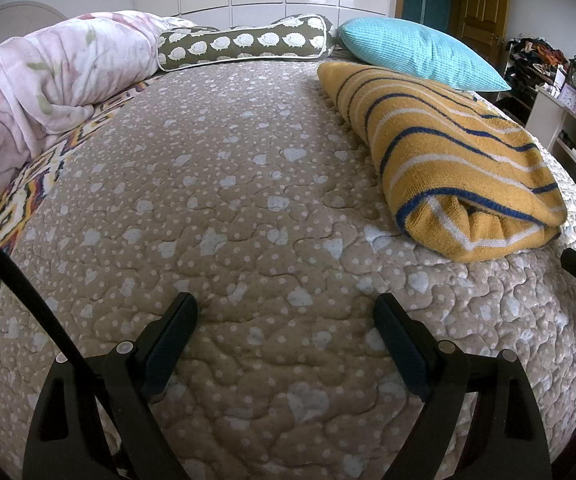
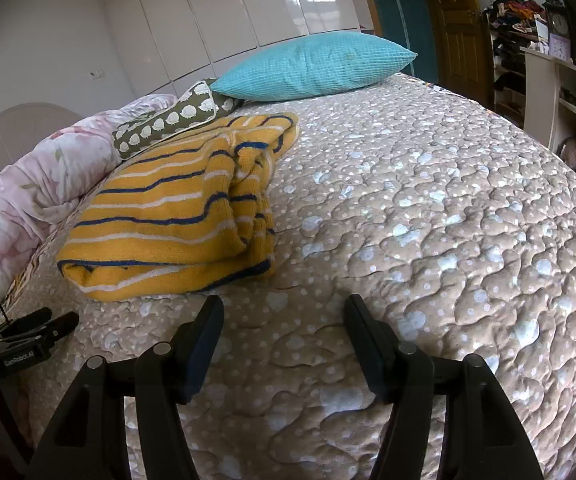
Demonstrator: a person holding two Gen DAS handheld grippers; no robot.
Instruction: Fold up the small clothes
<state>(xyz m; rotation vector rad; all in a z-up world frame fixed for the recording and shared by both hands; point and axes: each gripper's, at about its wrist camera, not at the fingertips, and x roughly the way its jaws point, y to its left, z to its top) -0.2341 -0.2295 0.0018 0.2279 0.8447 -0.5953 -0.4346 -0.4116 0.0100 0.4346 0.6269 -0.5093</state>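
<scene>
— Where are your jaws right now?

— My left gripper (image 1: 286, 306) has its jaws spread wide, nothing between them, low over the quilted bedspread (image 1: 228, 200). My right gripper (image 2: 284, 308) is the same: jaws apart, empty, over the bedspread.

— And the garment?

— The yellow striped sweater (image 2: 168, 216) lies folded on the bed, just ahead and left of my right jaws, ahead and to the right of my left ones. Beyond it: a turquoise pillow (image 2: 316, 66), a sheep-print bolster (image 1: 244, 44) and a pink floral duvet (image 1: 48, 80).
</scene>
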